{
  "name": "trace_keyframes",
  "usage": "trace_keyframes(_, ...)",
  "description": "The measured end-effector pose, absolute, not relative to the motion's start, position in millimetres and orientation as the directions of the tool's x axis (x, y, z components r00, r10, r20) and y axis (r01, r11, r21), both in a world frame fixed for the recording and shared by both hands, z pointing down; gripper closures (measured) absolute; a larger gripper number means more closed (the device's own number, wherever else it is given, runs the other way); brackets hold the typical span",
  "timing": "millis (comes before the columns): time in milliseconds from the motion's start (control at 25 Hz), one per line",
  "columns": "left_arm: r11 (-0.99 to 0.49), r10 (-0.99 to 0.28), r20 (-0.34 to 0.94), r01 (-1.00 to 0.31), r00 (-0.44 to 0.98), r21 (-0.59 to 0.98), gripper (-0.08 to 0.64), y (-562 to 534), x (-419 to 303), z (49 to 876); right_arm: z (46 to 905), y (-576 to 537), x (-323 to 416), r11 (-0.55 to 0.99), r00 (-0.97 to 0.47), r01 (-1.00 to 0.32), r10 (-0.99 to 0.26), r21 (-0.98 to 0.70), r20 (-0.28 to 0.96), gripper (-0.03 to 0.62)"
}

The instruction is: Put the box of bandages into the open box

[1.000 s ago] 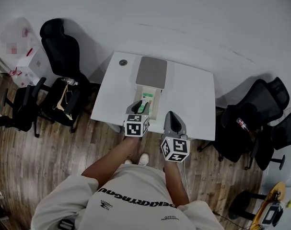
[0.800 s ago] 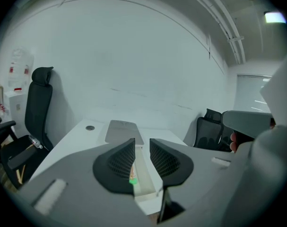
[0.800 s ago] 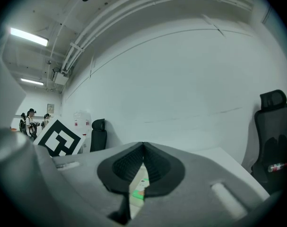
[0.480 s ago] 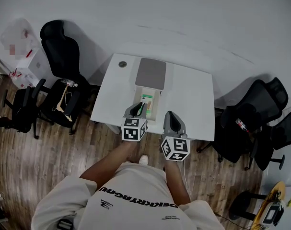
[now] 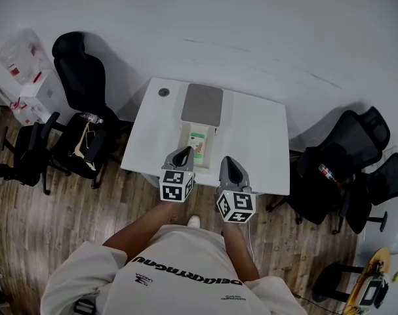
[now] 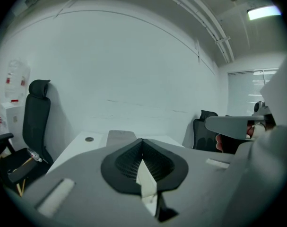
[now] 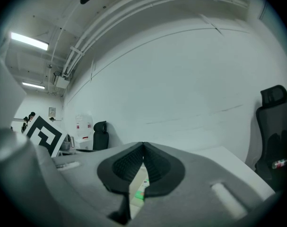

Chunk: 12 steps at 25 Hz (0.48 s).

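The open box (image 5: 199,142) lies on the white table (image 5: 259,143), its grey lid (image 5: 202,104) folded back behind it. Inside it rests the box of bandages (image 5: 198,141), green and white, also glimpsed low between the jaws as a green patch (image 7: 139,193) in the right gripper view. My left gripper (image 5: 184,151) hovers at the table's near edge just short of the open box, shut and empty. Beside it my right gripper (image 5: 226,160) is shut too, with nothing in it. In the left gripper view the left gripper (image 6: 143,140) points over the grey lid (image 6: 120,135).
Black office chairs stand left (image 5: 84,77) and right (image 5: 346,149) of the table. A small round grommet (image 5: 163,92) sits at the table's far left corner. A white water dispenser (image 5: 28,77) is at the far left. The floor is wood.
The left gripper has drawn back from over the open box toward the person, and its jaws have closed. The box of bandages stays lying in the open box. The right gripper barely moved.
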State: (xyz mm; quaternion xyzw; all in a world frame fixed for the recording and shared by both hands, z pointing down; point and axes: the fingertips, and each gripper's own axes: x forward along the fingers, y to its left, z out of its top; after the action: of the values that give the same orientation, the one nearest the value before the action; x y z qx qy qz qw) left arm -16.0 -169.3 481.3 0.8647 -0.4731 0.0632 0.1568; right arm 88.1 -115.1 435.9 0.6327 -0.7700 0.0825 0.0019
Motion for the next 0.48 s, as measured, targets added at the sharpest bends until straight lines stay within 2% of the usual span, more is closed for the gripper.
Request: trace_keyframes(480,-0.546,-0.795,0.199,-0.819,0.573,0.175,0.561,-150.7,-16.9,472.8,447.7,-104.6,101.2,0.178,-0.194,-0.974,-0.975,-0.139,0.111,0.594)
